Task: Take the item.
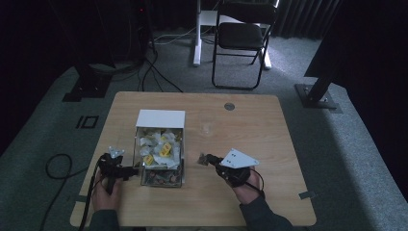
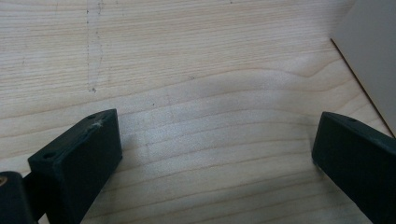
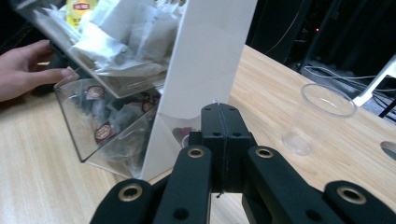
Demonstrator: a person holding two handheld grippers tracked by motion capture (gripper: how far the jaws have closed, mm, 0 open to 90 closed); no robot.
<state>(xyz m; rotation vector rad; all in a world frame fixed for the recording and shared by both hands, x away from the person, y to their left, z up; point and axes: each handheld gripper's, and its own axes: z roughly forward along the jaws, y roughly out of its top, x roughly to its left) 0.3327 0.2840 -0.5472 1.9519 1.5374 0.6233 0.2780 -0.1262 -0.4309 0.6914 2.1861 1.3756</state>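
A: What's carrying things?
B: Light wooden table [image 1: 269, 144], round hole [image 1: 229, 106] near the far edge.
A: What sits on it?
B: Clear box [image 1: 159, 149] with a white back, left of middle, holding tea bags in two levels. Clear plastic cup [image 1: 208, 129] just right of it, apart from the box.
A: Under the table?
B: Grey carpet [image 1: 337, 144].

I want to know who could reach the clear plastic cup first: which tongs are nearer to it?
Right. The right tongs sit just in front of the clear cup; the left tongs are beyond the tea-bag box.
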